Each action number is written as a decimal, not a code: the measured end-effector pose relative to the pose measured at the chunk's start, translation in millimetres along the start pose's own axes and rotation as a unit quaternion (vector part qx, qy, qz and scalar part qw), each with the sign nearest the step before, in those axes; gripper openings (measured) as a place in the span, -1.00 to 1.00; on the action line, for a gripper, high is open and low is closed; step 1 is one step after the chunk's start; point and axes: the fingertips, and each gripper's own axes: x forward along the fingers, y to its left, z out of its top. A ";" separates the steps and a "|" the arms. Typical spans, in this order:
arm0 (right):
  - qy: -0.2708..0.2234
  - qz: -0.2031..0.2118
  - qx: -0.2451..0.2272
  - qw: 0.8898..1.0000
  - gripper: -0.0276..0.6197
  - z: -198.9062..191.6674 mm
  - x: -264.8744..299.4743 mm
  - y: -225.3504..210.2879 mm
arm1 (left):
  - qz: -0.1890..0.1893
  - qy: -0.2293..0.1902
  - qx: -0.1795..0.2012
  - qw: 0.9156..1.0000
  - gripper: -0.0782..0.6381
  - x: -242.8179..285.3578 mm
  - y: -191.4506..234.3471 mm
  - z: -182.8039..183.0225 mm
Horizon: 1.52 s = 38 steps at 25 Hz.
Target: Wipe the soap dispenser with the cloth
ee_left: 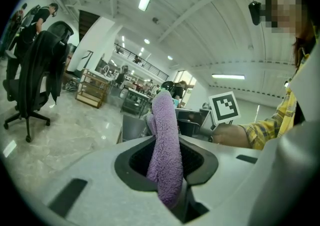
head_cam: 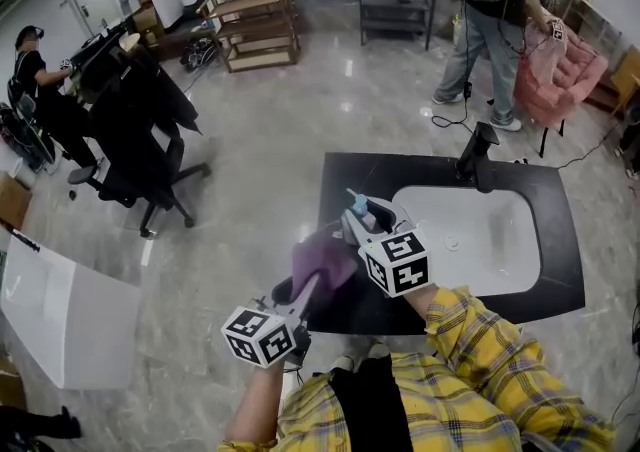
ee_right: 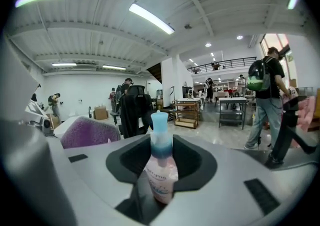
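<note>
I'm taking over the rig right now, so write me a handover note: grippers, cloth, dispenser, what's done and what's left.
Left gripper: shut on the purple cloth.
Right gripper: shut on the soap dispenser, held over the counter by the sink.
Done: both things are in grip.
Left: the cloth is beside the dispenser, not touching it; bring it on and wipe.

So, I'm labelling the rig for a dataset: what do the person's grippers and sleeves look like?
The left gripper and the right gripper both have pale grey plastic shells with black insets. Each carries a white cube printed with black square markers. The sleeves are yellow plaid with dark stripes.
</note>
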 end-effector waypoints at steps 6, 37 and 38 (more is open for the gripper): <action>0.006 0.003 0.026 1.000 -0.54 0.0 1.3 5.6 | -0.009 -0.001 0.006 1.000 -0.57 5.1 -5.0 4.1; -0.051 -0.034 0.141 0.988 -0.12 -37.1 -110.8 -65.5 | -0.046 0.026 0.089 0.995 -0.57 80.0 -21.2 -12.9; -0.050 -0.031 0.140 0.988 -0.12 -37.5 -110.2 -63.1 | -0.045 0.036 0.095 0.994 -0.57 81.7 -20.1 -15.2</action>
